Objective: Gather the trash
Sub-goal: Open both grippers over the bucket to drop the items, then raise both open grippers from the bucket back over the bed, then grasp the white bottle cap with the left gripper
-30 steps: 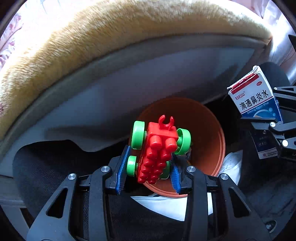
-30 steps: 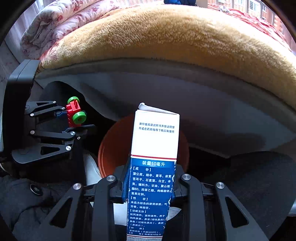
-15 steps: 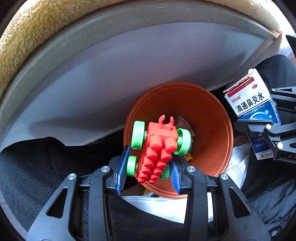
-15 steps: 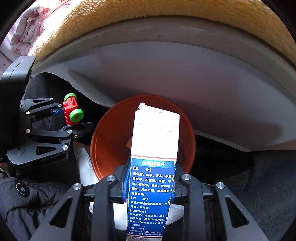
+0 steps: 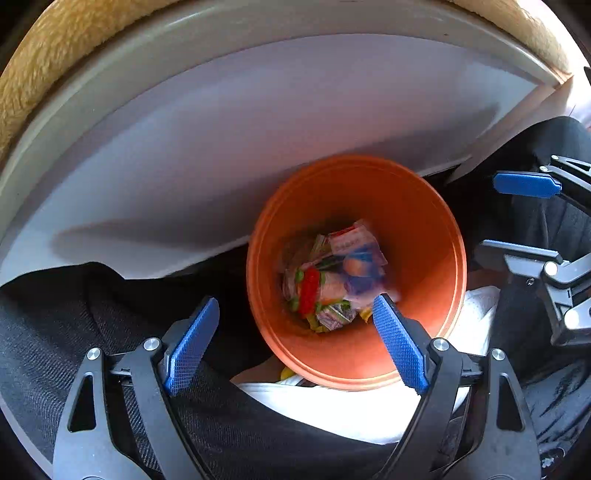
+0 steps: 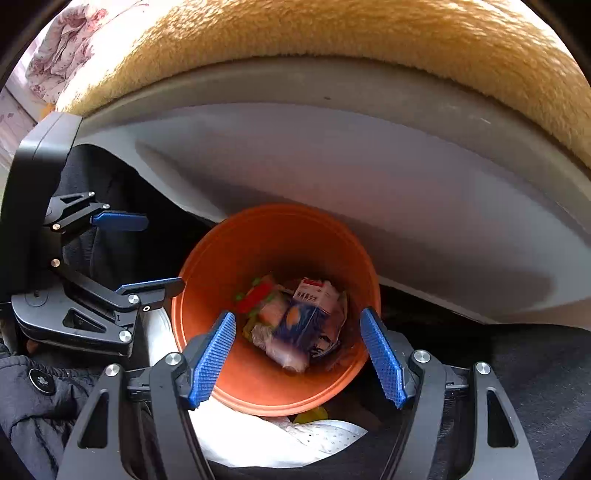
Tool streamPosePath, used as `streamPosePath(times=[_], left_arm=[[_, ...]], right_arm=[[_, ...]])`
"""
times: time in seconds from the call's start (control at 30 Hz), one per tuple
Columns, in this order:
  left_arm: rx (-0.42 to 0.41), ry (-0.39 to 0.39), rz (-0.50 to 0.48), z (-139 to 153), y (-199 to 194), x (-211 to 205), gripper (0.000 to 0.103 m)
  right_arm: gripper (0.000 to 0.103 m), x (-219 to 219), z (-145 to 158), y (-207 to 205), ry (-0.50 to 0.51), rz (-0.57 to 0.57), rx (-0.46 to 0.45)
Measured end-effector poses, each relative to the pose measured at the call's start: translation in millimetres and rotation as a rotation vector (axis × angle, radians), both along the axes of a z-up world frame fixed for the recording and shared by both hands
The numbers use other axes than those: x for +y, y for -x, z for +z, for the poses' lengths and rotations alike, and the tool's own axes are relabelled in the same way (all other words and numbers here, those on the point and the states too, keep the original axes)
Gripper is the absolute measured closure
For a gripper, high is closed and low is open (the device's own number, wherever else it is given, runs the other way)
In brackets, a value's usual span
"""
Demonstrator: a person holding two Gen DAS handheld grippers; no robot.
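An orange bin [image 5: 424,236] [image 6: 229,280] stands below both grippers, against a grey bed frame. Inside it lie the red toy car with green wheels [image 5: 308,291] [image 6: 256,295], the blue and white medicine box [image 5: 356,258] [image 6: 310,317] and several wrappers. My left gripper [image 5: 295,332] is open and empty over the bin's near rim; it also shows in the right wrist view [image 6: 144,251]. My right gripper [image 6: 297,354] is open and empty above the bin; it also shows in the left wrist view [image 5: 524,218].
A grey bed frame [image 5: 221,147] [image 6: 406,177] with a tan fleece blanket [image 6: 332,29] rises behind the bin. Dark trousers [image 5: 74,314] and white shoes [image 6: 258,443] are around the bin's near side. A floral quilt [image 6: 62,55] lies far left.
Both grippers opened. The toy car dropped from the left one and the medicine box from the right one into the orange bin. Both views tilted further down over the bin.
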State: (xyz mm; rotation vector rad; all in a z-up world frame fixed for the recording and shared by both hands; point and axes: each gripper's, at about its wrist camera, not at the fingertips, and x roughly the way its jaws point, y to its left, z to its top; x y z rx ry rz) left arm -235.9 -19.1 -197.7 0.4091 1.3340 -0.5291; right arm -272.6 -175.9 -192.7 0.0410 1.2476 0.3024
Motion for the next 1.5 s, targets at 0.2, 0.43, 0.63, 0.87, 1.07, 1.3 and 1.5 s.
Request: streamPosePath(times=[0.2, 0.43, 0.63, 0.87, 1.07, 1.3, 1.5], left_arm=[[-0.015, 0.014, -0.003, 7, 0, 2, 0.02], [-0.069, 0.038, -0.034, 25, 9, 10, 0.02], [-0.189, 0.055, -0.081, 58, 19, 10, 0.02], [-0.302, 0.091, -0.065, 105, 13, 10, 0.02], [-0.418, 0.178, -0.011, 155, -7, 16, 0.016], [-0.564, 0.266, 0.073, 193, -56, 3, 0.01], [-0.579, 0.284, 0.136, 193, -116, -11, 0.01]], right_arm=[[0.033, -7, 5, 7, 0.002, -0.018, -0.012], [0.027, -20, 26, 20, 0.005, -0.011, -0.055], [0.021, -39, 62, 27, -0.035, -0.031, -0.132], [0.011, -58, 117, 21, -0.032, -0.069, -0.31], [0.005, -68, 155, -1, -0.008, -0.099, -0.423], [0.005, -82, 187, -53, -0.013, -0.14, -0.507], [0.005, -96, 195, -100, 0.024, -0.182, -0.555]])
